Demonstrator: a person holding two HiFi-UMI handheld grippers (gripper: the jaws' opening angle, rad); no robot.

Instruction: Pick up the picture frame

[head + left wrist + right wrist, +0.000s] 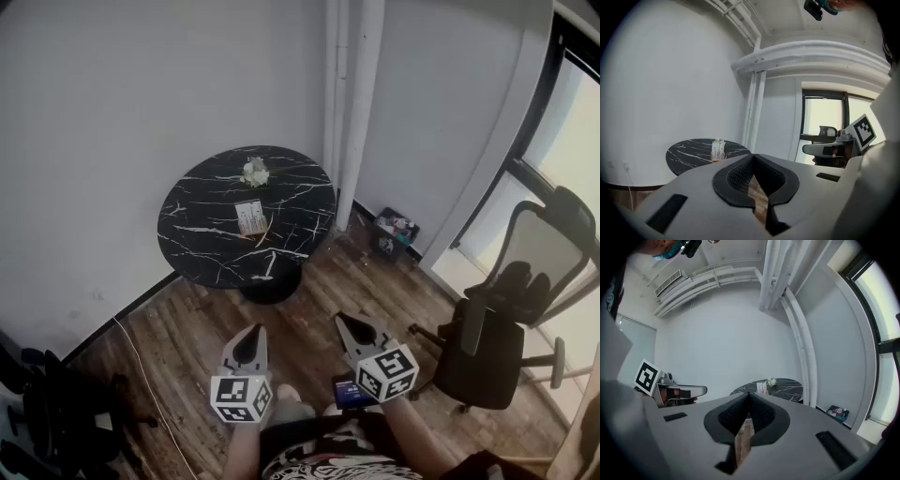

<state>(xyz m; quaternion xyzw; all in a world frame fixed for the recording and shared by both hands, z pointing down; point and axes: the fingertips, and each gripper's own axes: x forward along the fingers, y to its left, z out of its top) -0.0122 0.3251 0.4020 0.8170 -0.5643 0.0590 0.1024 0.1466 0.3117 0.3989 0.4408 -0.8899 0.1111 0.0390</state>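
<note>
A small picture frame [251, 217] with a wooden stand sits upright near the middle of a round black marble table [202, 225]. It also shows far off in the left gripper view, picture frame [717, 150], and in the right gripper view, picture frame [762, 387]. My left gripper [256, 330] and right gripper [344, 322] hover over the wooden floor well short of the table. Both are shut with nothing between the jaws, which meet at the tips in the left gripper [753, 156] and right gripper [749, 394] views.
A white flower ornament [254, 172] stands at the table's far side. White pipes [352, 103] run up the corner wall. A box of clutter [395, 231] lies by the wall. A black office chair [511, 323] stands at the right near the window, another dark chair [47, 412] at the left.
</note>
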